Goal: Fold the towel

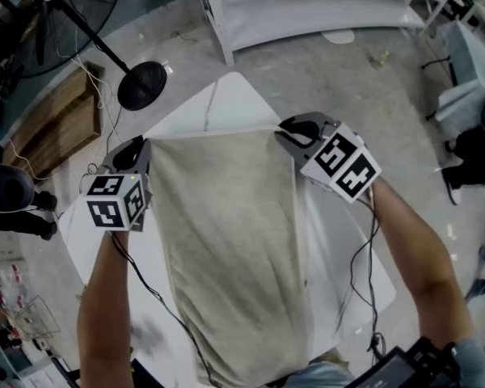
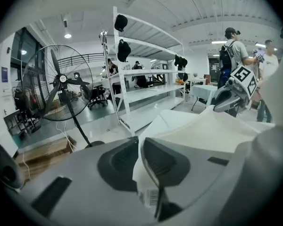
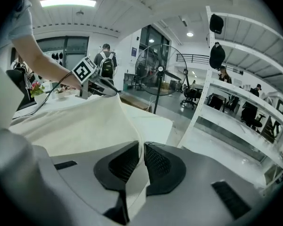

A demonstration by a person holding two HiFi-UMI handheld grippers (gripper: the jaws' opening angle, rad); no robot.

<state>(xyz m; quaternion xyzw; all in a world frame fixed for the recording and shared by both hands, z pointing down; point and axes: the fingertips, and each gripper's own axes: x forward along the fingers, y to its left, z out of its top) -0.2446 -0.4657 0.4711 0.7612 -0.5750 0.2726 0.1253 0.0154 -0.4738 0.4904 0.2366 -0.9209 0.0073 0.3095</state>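
A pale beige towel (image 1: 230, 249) hangs stretched between both grippers over the white table (image 1: 226, 95), its lower end trailing toward me. My left gripper (image 1: 143, 153) is shut on the towel's far left corner (image 2: 140, 173); a small label shows between its pads. My right gripper (image 1: 284, 136) is shut on the far right corner (image 3: 137, 173). The top edge runs taut between them. In the left gripper view the right gripper (image 2: 228, 100) shows across the cloth, and in the right gripper view the left gripper (image 3: 96, 84) shows likewise.
A standing fan (image 1: 141, 83) and a wooden pallet (image 1: 56, 124) sit left of the table. White shelving (image 1: 307, 6) runs behind it. A person (image 2: 233, 55) stands farther back in the room. Cables trail from both grippers along my arms.
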